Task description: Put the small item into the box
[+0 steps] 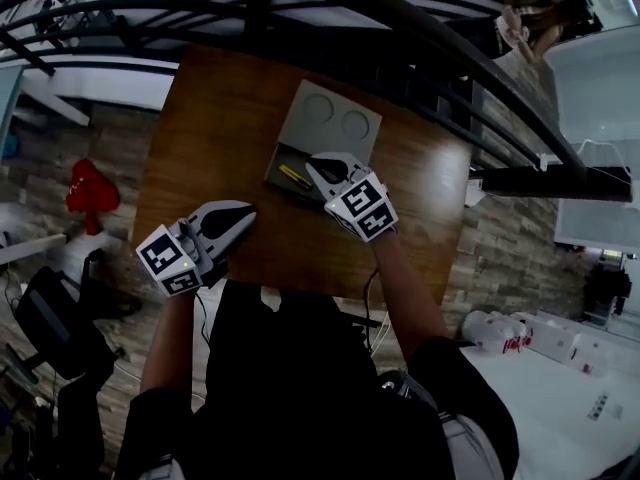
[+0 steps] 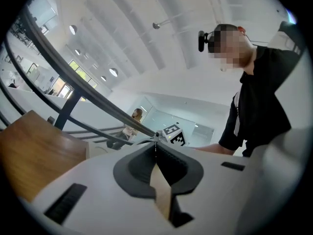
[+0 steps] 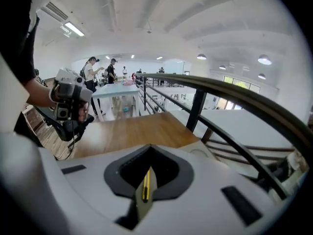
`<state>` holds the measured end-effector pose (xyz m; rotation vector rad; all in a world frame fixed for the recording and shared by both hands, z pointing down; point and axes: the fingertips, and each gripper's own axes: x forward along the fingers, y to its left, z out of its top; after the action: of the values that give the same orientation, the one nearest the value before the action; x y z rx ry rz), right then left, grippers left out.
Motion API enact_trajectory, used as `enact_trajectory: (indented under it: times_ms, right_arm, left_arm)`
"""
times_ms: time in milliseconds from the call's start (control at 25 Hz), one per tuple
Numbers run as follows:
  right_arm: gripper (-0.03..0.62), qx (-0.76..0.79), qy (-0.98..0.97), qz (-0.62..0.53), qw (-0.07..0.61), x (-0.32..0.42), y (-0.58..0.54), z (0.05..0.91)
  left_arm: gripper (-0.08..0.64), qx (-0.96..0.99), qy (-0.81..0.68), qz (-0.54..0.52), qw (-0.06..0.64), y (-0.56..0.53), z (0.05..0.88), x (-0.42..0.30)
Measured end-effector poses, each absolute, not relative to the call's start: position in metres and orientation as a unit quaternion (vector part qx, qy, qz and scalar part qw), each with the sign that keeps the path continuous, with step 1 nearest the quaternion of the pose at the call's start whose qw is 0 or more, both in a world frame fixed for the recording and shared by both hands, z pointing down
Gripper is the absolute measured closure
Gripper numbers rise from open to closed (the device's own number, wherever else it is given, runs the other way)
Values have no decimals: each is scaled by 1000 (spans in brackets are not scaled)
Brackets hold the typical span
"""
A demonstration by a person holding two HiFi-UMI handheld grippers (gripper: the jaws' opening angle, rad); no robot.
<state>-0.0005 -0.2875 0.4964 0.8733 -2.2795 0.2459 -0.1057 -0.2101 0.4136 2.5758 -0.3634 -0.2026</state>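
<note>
A grey box (image 1: pixel 281 156) lies open on the brown table (image 1: pixel 220 118), its lid (image 1: pixel 330 118) folded back. A small yellow item (image 1: pixel 291 176) rests inside the tray. My right gripper (image 1: pixel 322 168) hovers just right of the item, jaws together with nothing between them. In the right gripper view the yellow item (image 3: pixel 145 185) shows through the slit below the right gripper (image 3: pixel 149 148). My left gripper (image 1: pixel 240 213) stands shut above the table's near edge, apart from the box. The left gripper (image 2: pixel 156 143) points up and away, with tan wood showing through its slit.
A black curved railing (image 1: pixel 400 28) runs along the table's far and right sides. A red object (image 1: pixel 90 193) stands on the floor at the left. A person (image 1: pixel 540 18) is beyond the railing at top right. White containers (image 1: pixel 540 333) sit at lower right.
</note>
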Motion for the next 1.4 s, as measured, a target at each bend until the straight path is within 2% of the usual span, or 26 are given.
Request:
enact_trajectory:
  times_ms: [440, 760, 1120, 1400]
  right_arm:
    - [581, 404, -901, 72, 139, 0, -275, 331]
    - [581, 424, -904, 52, 14, 2, -227, 253]
    - [583, 439, -898, -3, -27, 28, -150, 233]
    - [583, 431, -902, -11, -27, 43, -79, 250]
  left_arm:
    - [541, 977, -68, -81, 182, -238, 327, -93]
    - [541, 985, -18, -86, 151, -224, 289, -88]
    - [541, 984, 0, -85, 155, -176, 284, -62]
    - [541, 988, 12, -70, 134, -112, 275, -36]
